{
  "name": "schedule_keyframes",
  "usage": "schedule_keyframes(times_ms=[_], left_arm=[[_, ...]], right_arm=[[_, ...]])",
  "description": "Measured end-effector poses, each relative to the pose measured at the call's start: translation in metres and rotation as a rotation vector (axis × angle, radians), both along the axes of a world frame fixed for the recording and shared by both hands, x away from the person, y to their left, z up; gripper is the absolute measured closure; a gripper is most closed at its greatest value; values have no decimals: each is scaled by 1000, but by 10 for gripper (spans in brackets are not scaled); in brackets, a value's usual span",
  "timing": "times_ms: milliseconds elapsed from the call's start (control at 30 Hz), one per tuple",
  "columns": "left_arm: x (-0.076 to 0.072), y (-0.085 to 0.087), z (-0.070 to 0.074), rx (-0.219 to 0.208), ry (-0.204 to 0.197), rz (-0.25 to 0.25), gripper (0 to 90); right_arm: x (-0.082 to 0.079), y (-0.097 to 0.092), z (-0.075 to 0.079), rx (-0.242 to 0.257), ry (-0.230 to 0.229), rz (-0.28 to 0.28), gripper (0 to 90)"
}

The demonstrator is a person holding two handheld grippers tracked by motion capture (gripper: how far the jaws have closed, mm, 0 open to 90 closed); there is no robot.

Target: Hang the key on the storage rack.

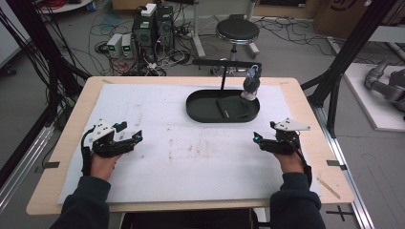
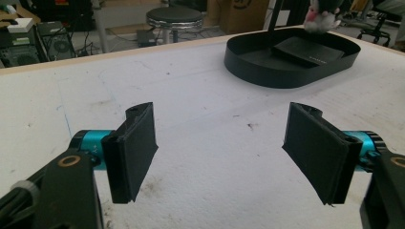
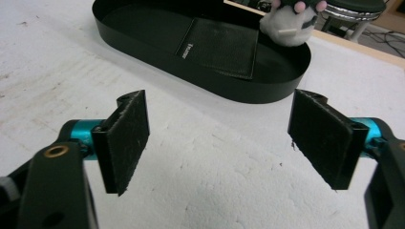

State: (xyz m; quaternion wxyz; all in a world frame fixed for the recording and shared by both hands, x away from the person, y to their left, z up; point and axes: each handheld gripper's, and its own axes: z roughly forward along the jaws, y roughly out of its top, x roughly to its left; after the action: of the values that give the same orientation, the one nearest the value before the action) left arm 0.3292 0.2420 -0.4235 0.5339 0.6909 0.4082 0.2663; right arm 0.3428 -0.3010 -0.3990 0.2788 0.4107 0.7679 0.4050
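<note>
The left gripper (image 1: 128, 137) rests low over the bench (image 1: 67, 143) at its left side, held from behind by a hand with the forearm coming straight up from the near edge; it angles toward the middle. Its fingers (image 2: 131, 150) stand wide apart with nothing between them. Far ahead, right of centre, sits the tray (image 1: 200, 113), holding a dark wallet (image 1: 232, 108) and a small plush toy (image 1: 250, 87) hanging at its far end. The right gripper (image 1: 262, 140) mirrors the left one at the bench's right side, pointing inward, its fingers (image 3: 125, 138) equally wide and empty, well apart from the tray.
</note>
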Motion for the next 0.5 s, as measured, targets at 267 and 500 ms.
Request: schedule_keyframes(times_ms=[267,500], left_arm=[[0,0,0,3,-3,0,263],[1,0,0,0,-1,3,263]], right_arm=[[0,1,-1,-7,5,12,219],[0,0,-3,-11,11,8,219]])
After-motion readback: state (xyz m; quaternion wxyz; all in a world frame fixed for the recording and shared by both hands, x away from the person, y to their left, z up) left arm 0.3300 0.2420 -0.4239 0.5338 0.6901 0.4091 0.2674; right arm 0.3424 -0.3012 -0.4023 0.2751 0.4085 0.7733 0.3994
